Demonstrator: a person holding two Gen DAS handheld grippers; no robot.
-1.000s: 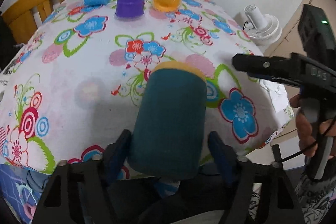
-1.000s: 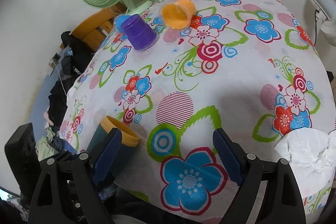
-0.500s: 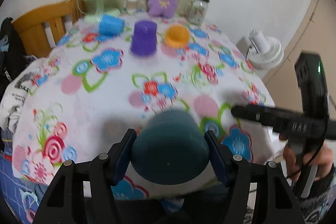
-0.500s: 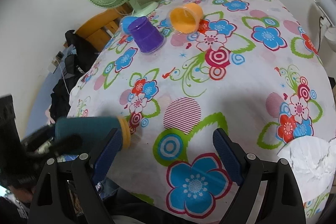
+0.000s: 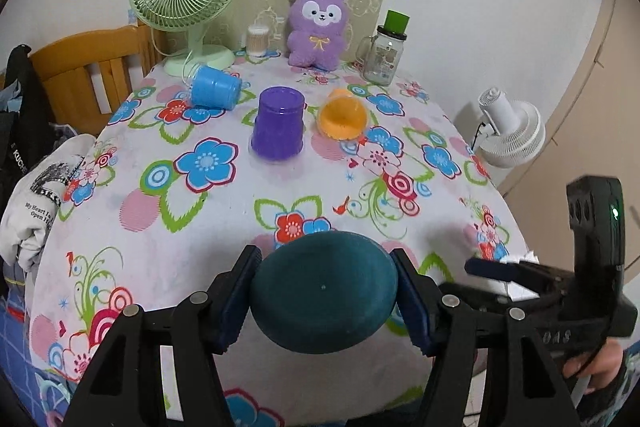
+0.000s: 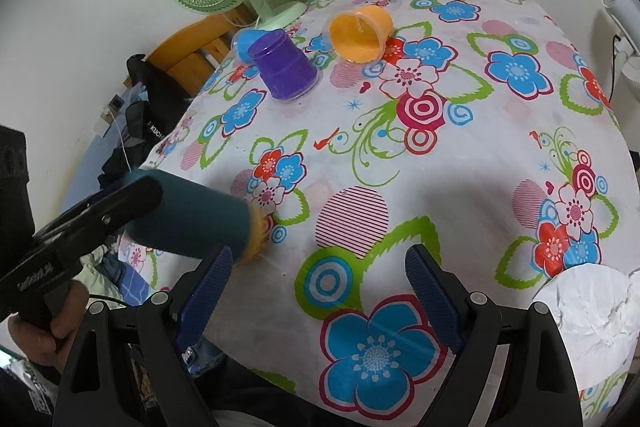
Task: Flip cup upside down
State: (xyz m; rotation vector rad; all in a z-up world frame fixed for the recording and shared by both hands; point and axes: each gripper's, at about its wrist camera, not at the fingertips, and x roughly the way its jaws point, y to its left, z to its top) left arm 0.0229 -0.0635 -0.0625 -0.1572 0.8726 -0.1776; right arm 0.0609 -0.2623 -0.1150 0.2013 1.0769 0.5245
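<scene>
The left tool (image 5: pixel 324 301) clenches the dark teal cup (image 5: pixel 323 293) by its sides, holding it tipped over just above the near edge of the surface (image 5: pixel 224 223), base toward the camera. Its yellow rim (image 6: pixel 256 233) looks close to the cloth. Coming down off-level, the rim could catch, and the cup could slip or roll off that edge. The right tool (image 6: pixel 318 289) is released, holding nothing.

Teal cup (image 5: pixel 323 293), clamped between the left gripper (image 5: pixel 325 301) jaws, now tips further: flat base faces camera. Yellow rim (image 6: pixel 256 233) points away toward the table.
</scene>
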